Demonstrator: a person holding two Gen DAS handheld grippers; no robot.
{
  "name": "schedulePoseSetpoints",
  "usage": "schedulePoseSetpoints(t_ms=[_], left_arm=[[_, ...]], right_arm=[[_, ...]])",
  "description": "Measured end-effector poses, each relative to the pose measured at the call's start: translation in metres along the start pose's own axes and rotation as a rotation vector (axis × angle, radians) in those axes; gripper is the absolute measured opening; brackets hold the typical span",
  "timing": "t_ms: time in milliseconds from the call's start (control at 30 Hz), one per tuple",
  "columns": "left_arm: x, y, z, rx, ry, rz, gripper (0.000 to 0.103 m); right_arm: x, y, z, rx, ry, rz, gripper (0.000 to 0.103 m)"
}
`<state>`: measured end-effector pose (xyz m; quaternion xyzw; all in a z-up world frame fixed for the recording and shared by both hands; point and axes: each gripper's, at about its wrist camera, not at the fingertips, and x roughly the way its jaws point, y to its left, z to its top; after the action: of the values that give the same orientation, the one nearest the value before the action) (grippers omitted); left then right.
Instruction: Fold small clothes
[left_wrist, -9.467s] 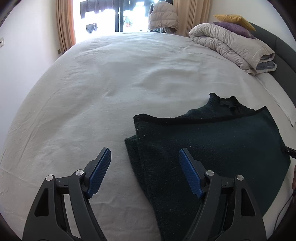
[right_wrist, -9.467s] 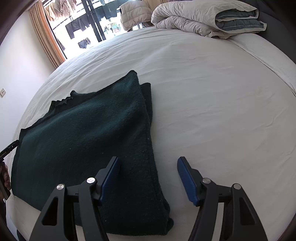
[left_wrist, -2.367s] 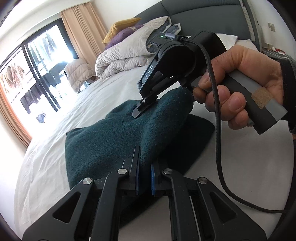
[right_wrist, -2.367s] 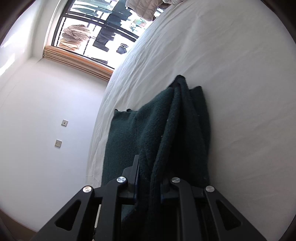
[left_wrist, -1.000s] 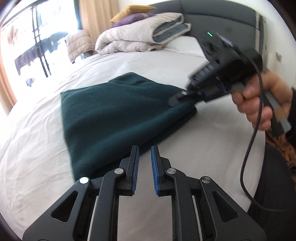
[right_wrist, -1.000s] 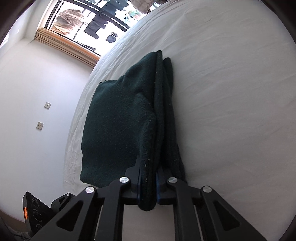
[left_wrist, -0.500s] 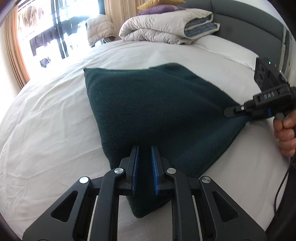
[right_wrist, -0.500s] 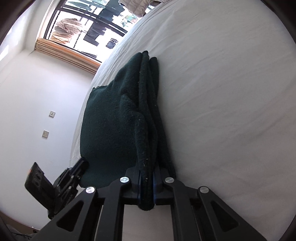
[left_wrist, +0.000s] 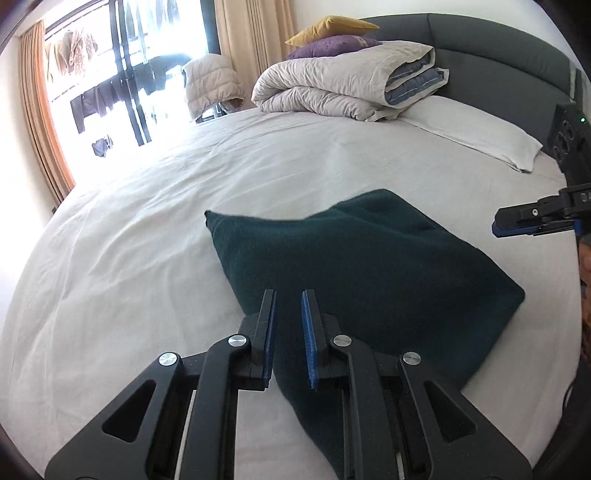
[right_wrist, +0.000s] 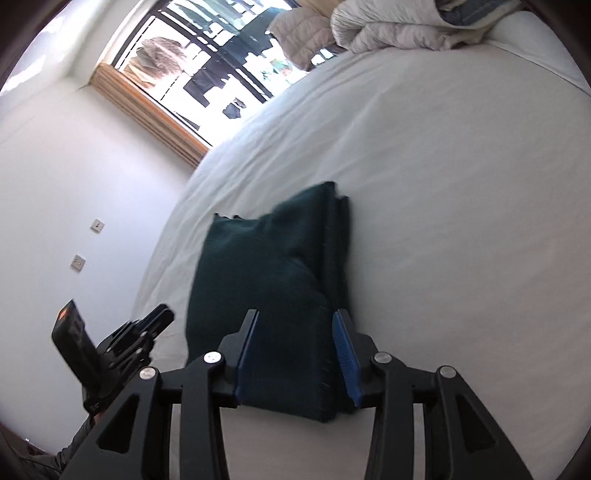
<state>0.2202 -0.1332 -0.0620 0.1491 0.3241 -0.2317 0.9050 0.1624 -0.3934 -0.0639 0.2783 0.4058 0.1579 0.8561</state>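
Note:
A dark green knit garment (left_wrist: 369, 266) lies folded on the white bed sheet (left_wrist: 129, 258); it also shows in the right wrist view (right_wrist: 266, 266). My left gripper (left_wrist: 288, 332) is slightly open over the garment's near corner, with a narrow gap between the blue pads and nothing pinched. My right gripper (right_wrist: 295, 350) is open, its fingers on either side of the near folded edge without pinching it. The right gripper also shows at the right edge of the left wrist view (left_wrist: 535, 218), apart from the cloth.
A rolled grey duvet (left_wrist: 347, 92) with purple and yellow cushions lies at the head of the bed by the dark headboard (left_wrist: 498, 66). A white pillow (left_wrist: 476, 133) lies to the right. A window (left_wrist: 110, 85) with hanging clothes is at the far left.
Both grippers have let go of the garment: the right one opened wide, the left one opened a little. The garment now lies flat on the bed.

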Motion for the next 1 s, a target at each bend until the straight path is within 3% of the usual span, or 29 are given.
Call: schedulePoseSetpoints(t_ms=[100, 167, 233, 333, 433, 500, 533, 600, 633, 667, 700, 767, 867, 900, 967, 1000], left_arm=[[0.041, 0.007, 0.017, -0.046, 0.091, -0.005, 0.013], [0.055, 0.002, 0.007, -0.024, 0.136, 0.022, 0.013], [0.055, -0.013, -0.007, 0.044, 0.094, 0.076, 0.013], [0.046, -0.029, -0.027, 0.112, 0.054, 0.144, 0.013], [0.032, -0.037, -0.039, 0.125, 0.031, 0.164, 0.013], [0.015, -0.033, -0.044, 0.078, 0.006, 0.146, 0.013], [0.006, -0.026, -0.046, 0.026, -0.01, 0.131, 0.013], [-0.011, -0.003, -0.047, -0.096, -0.042, 0.101, 0.017], [-0.013, 0.009, -0.045, -0.156, -0.044, 0.102, 0.038], [-0.011, 0.022, -0.041, -0.21, -0.032, 0.096, 0.084], [-0.009, 0.035, -0.038, -0.266, -0.031, 0.069, 0.097], [-0.003, 0.054, -0.029, -0.356, -0.033, 0.001, 0.1], [0.026, 0.061, -0.015, -0.401, 0.076, -0.15, 0.1], [0.04, 0.062, -0.013, -0.427, 0.125, -0.198, 0.1], [0.064, 0.064, -0.015, -0.494, 0.205, -0.259, 0.097], [0.073, 0.066, -0.017, -0.532, 0.228, -0.3, 0.097]], right_arm=[[0.038, 0.013, 0.021, -0.046, 0.023, 0.007, 0.043], [0.066, 0.002, 0.026, -0.03, 0.067, -0.021, 0.043], [0.084, -0.006, 0.016, -0.043, 0.119, -0.052, 0.034], [0.066, -0.006, -0.003, -0.098, 0.045, -0.022, 0.034], [0.038, -0.012, -0.021, -0.102, 0.002, -0.03, 0.035], [0.015, -0.012, -0.03, -0.109, -0.036, -0.099, 0.052], [0.003, -0.014, -0.032, -0.101, -0.078, -0.114, 0.068], [-0.016, -0.022, -0.03, -0.058, -0.148, -0.066, 0.075], [-0.018, -0.026, -0.024, -0.027, -0.156, -0.053, 0.081], [-0.017, -0.031, -0.017, 0.006, -0.146, -0.047, 0.086], [-0.011, -0.034, -0.01, 0.03, -0.13, -0.038, 0.086], [0.005, -0.038, 0.002, 0.052, -0.095, 0.006, 0.086], [0.043, -0.048, 0.016, 0.122, -0.007, 0.031, 0.084], [0.056, -0.056, 0.017, 0.153, 0.03, 0.049, 0.081], [0.076, -0.06, 0.02, 0.184, 0.075, 0.026, 0.062], [0.081, -0.057, 0.021, 0.179, 0.081, 0.03, 0.061]])
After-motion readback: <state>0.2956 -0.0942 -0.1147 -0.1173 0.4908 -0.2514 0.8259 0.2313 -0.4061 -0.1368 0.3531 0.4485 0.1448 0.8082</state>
